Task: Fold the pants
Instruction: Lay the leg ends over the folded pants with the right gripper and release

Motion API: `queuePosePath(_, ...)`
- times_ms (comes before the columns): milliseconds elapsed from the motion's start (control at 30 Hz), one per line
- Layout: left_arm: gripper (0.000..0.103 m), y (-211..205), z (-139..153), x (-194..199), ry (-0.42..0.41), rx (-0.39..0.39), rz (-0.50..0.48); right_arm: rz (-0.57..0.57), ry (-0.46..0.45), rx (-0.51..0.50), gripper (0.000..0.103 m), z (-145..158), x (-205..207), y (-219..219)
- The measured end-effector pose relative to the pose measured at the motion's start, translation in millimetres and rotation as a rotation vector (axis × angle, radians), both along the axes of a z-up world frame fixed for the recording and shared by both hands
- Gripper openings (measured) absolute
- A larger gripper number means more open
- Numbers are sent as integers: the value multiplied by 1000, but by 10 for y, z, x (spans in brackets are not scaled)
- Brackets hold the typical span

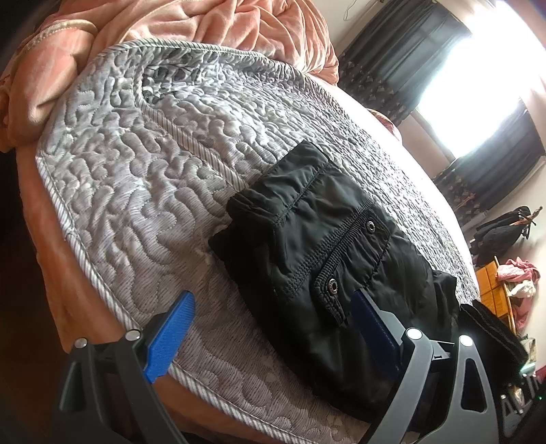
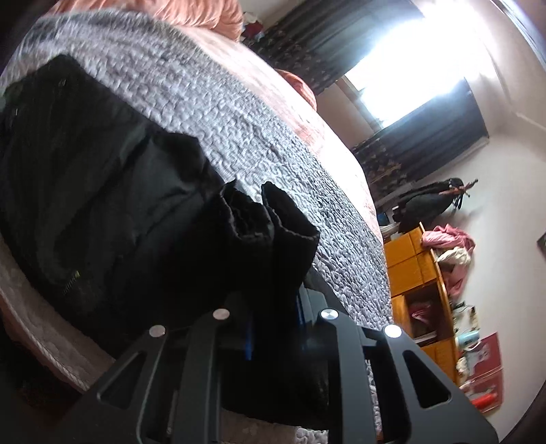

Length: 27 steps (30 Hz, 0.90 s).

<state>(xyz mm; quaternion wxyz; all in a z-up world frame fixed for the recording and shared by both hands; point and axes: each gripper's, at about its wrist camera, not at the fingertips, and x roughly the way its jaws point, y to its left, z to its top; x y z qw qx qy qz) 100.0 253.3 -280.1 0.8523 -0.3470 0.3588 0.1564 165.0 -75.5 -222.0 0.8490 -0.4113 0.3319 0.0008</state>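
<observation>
The left hand-held gripper (image 1: 273,345) stands wide open, its blue fingers (image 1: 170,338) spread: one hangs over the quilted bed cover (image 1: 136,177), the other lies against the near part of the black pants (image 1: 317,259), gripping nothing. The right hand-held gripper (image 2: 273,328) appears pinched on a bunched edge of the same pants (image 2: 136,211); dark cloth fills the narrow gap between its jaws and rises in a ruffled fold just ahead of them, though the shadow hides the contact itself.

The pants lie on the bed in a compact, already doubled bundle, directly ahead of both tools, snap-buttoned pocket uppermost. In the left wrist view the bundle's long axis runs roughly from near right to far left, away from the cameras. The right tool is the nearer, already at the cloth; the left faces the bundle's open side. A pink blanket (image 1: 239,30) is heaped at the far end.
</observation>
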Motion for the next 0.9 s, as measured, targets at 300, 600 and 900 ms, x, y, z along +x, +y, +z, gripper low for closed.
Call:
queuePosePath(300,93,-1,0,2,0,-3,1,66,31,-170,18,-552,-119,237)
queuePosePath(600,93,14,-3,-7,-2,-7,-2,104,72,-210,21,-784,-145,256)
queuePosePath(900,94,17,-15,2,3,-16,-5,142,203,-85,43,-737,-198,177)
